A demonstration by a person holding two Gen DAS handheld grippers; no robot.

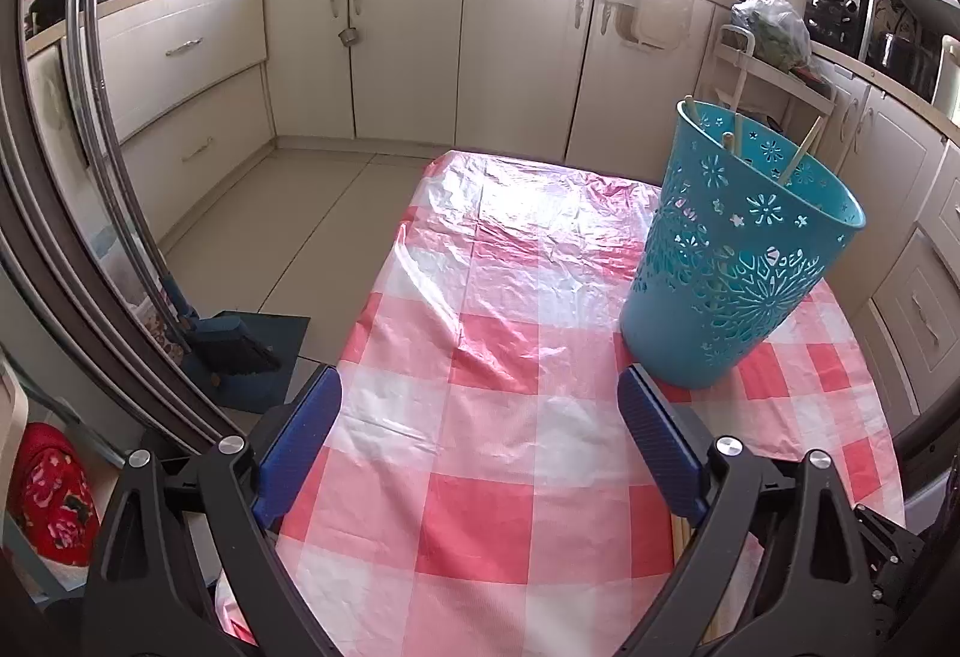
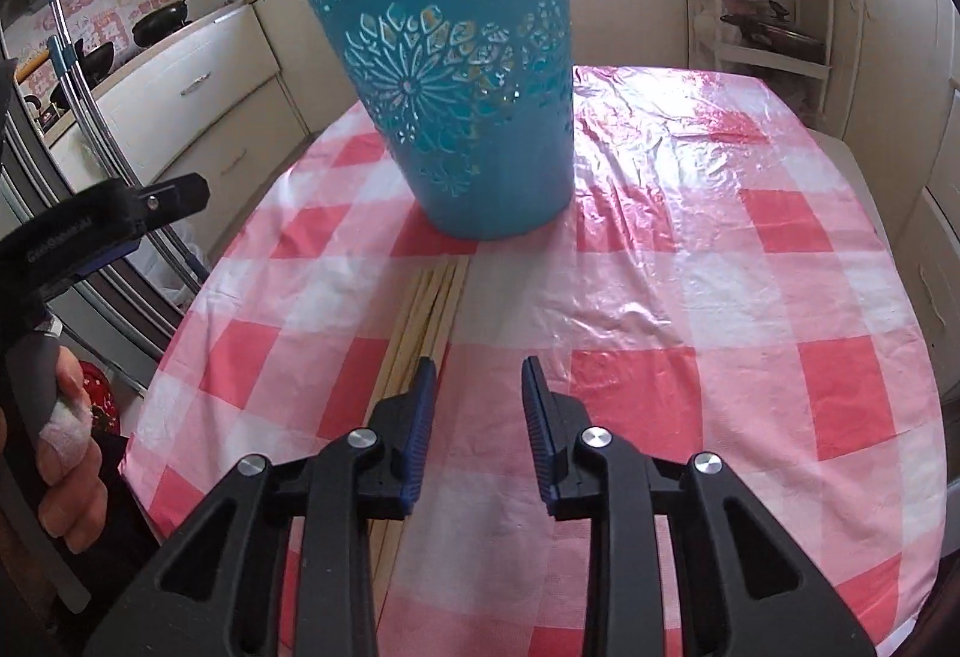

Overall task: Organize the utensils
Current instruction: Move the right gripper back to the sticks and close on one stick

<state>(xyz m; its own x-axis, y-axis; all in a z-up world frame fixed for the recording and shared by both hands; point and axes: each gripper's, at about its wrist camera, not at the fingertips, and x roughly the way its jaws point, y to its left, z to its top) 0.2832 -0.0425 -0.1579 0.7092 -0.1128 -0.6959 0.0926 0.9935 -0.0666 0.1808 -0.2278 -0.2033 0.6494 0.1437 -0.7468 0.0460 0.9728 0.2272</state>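
Both tongs hover over a table [image 2: 690, 261] with a red-and-white checked cloth. Left tongs [image 1: 480, 435] are spread wide, grasping nothing; only cloth shows between the blue pads [image 1: 657, 441]. Right tongs [image 2: 477, 405] are parted a little, also released, with bare cloth in the gap. A bundle of pale wooden chopsticks [image 2: 429, 309] lies flat on the cloth, running under the left pad [image 2: 420, 417] of the right tongs. Just beyond their far tips stands a tall teal basket [image 2: 462, 93], upright, its wall cut with flower-shaped holes. Inside the basket, a few more chopsticks [image 1: 801, 150] lean against the wall, tips poking above the rim. A person's left hand [image 2: 60, 453], one finger bandaged, grips the left handle.
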